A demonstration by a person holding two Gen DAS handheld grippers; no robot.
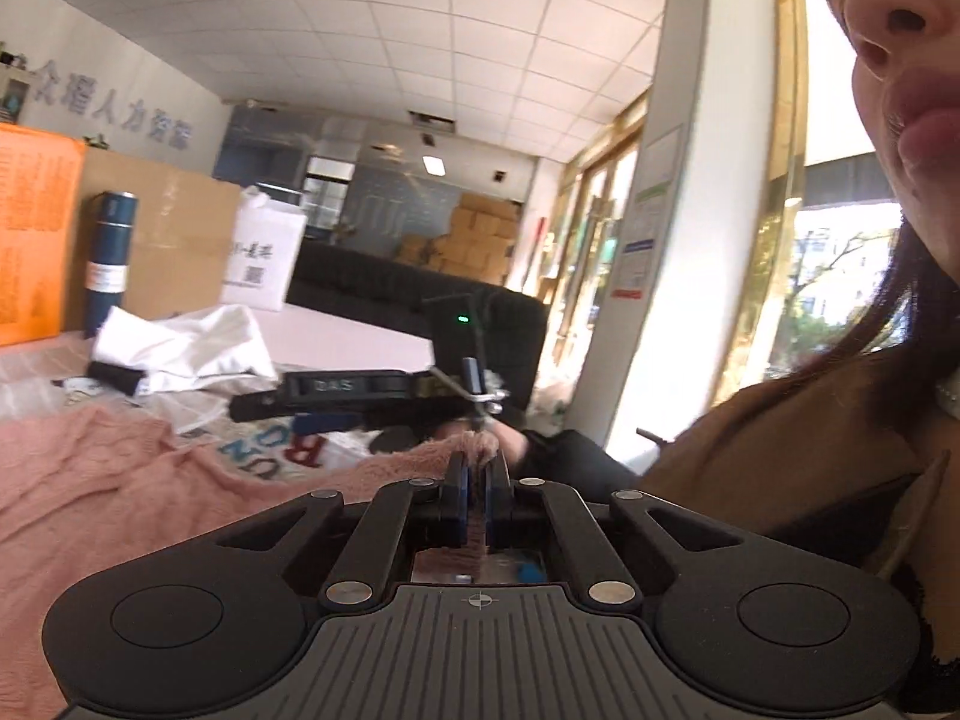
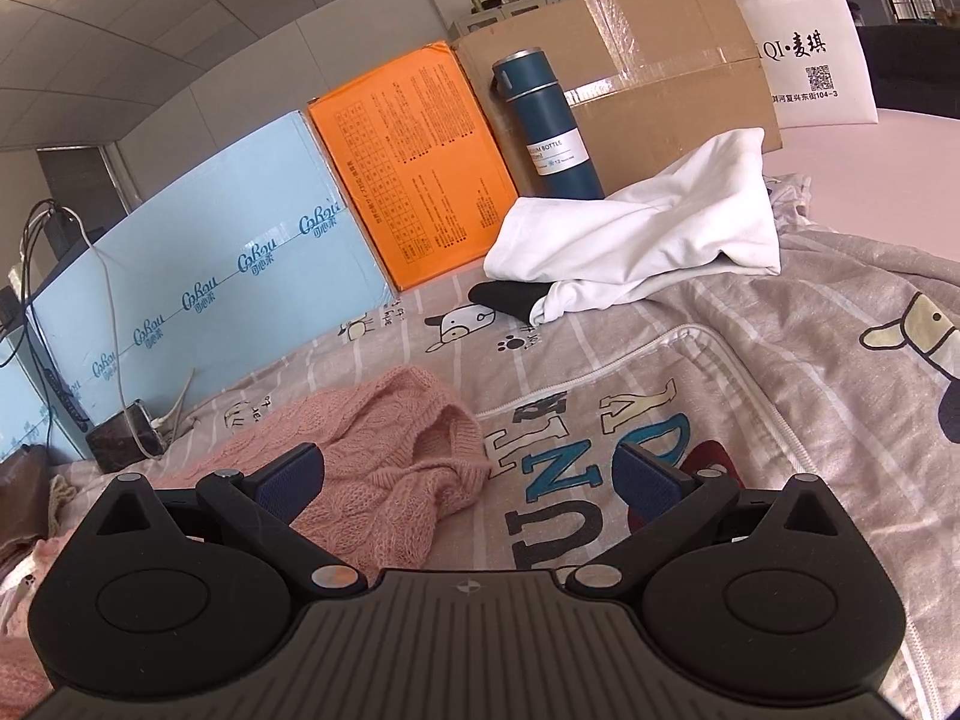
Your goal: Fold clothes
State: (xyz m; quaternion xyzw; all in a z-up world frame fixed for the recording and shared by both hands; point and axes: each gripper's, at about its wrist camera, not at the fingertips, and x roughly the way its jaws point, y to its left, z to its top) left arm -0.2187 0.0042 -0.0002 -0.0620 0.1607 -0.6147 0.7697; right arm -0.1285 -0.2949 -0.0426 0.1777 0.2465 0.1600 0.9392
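A pink knit sweater point(image 1: 90, 474) lies on a grey printed quilt point(image 2: 780, 360). My left gripper point(image 1: 478, 468) is shut on an edge of the pink sweater and holds it lifted, pointing up toward the room. In the right wrist view the sweater point(image 2: 384, 456) lies bunched just ahead of my right gripper point(image 2: 474, 474), which is open and empty, its left pad point(image 2: 294, 474) over the knit. The right gripper point(image 1: 336, 396) also shows in the left wrist view, hovering over the quilt.
A white garment point(image 2: 648, 234) over something black lies further back. A teal vacuum bottle point(image 2: 546, 120), orange box point(image 2: 414, 174), cardboard box point(image 2: 654, 60), white bag point(image 2: 804, 42) and blue panel point(image 2: 198, 300) line the far edge. The person's face point(image 1: 900, 60) is close at right.
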